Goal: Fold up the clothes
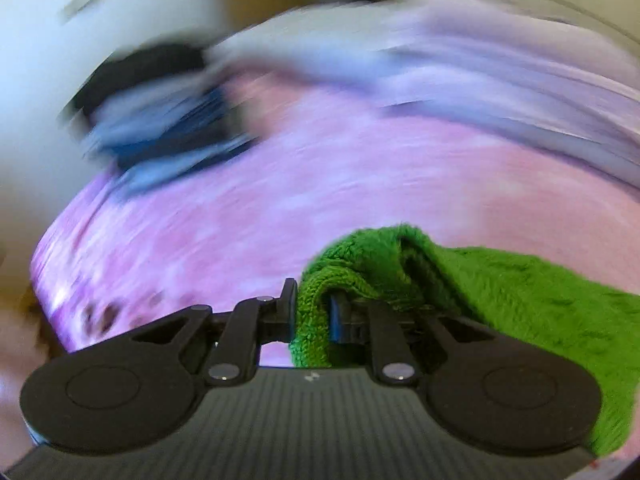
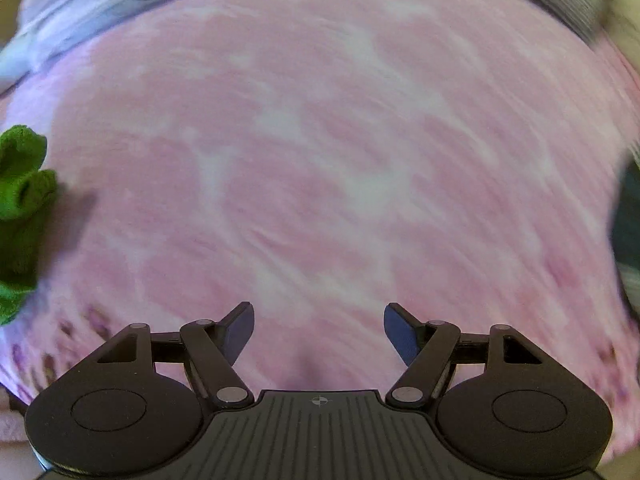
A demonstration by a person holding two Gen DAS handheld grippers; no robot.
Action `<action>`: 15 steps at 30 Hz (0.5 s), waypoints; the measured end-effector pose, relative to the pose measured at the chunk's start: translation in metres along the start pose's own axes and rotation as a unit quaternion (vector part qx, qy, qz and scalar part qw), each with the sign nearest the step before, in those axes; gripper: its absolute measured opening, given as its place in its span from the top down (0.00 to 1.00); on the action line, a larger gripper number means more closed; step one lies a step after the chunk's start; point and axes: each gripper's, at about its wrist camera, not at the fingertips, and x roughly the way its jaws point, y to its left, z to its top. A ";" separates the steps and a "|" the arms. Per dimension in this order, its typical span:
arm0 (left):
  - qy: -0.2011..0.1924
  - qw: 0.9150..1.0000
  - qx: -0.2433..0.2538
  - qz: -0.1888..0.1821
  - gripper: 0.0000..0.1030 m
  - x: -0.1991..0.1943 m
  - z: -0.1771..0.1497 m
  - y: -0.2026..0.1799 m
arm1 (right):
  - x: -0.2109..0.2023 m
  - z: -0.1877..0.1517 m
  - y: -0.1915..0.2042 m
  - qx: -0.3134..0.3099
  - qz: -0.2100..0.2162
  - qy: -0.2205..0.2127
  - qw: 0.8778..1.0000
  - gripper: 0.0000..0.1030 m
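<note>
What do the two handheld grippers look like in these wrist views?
Both share one build. The left gripper and right gripper have matte black linkage arms with silver pivot pins, two round black discs at the base, and a dark ribbed centre plate with a small white mark. The right gripper's finger pads are dark blue. No cables, sleeves or hands show.
</note>
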 end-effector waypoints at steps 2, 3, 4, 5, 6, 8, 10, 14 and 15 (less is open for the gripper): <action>0.038 0.999 -0.027 0.027 0.86 0.038 -0.003 0.041 | 0.005 0.012 0.032 -0.027 0.010 -0.009 1.000 0.33; 0.054 0.997 -0.041 0.035 0.87 0.052 -0.008 0.056 | 0.009 0.018 0.049 -0.039 0.014 -0.013 0.999 0.33; 0.068 0.996 -0.056 0.018 0.85 0.063 -0.017 0.070 | 0.013 0.024 0.069 -0.052 0.018 -0.017 0.998 0.33; 0.080 0.995 -0.065 0.000 0.84 0.069 -0.024 0.083 | 0.018 0.028 0.084 -0.062 0.021 -0.020 0.998 0.33; 0.089 0.994 -0.068 -0.008 0.84 0.075 -0.031 0.090 | 0.024 0.034 0.100 -0.069 0.025 -0.021 0.997 0.33; 0.110 0.991 -0.065 -0.037 0.82 0.086 -0.041 0.102 | 0.038 0.045 0.140 -0.077 0.039 -0.019 0.996 0.33; 0.120 0.988 -0.061 -0.070 0.75 0.095 -0.046 0.108 | 0.053 0.057 0.178 -0.088 0.058 -0.019 0.994 0.33; 0.106 0.987 -0.031 -0.113 0.71 0.118 -0.030 0.116 | 0.073 0.094 0.250 -0.109 0.090 -0.049 0.989 0.33; 0.104 0.986 -0.028 -0.128 0.66 0.128 -0.024 0.113 | 0.079 0.106 0.266 -0.112 0.099 -0.059 0.987 0.33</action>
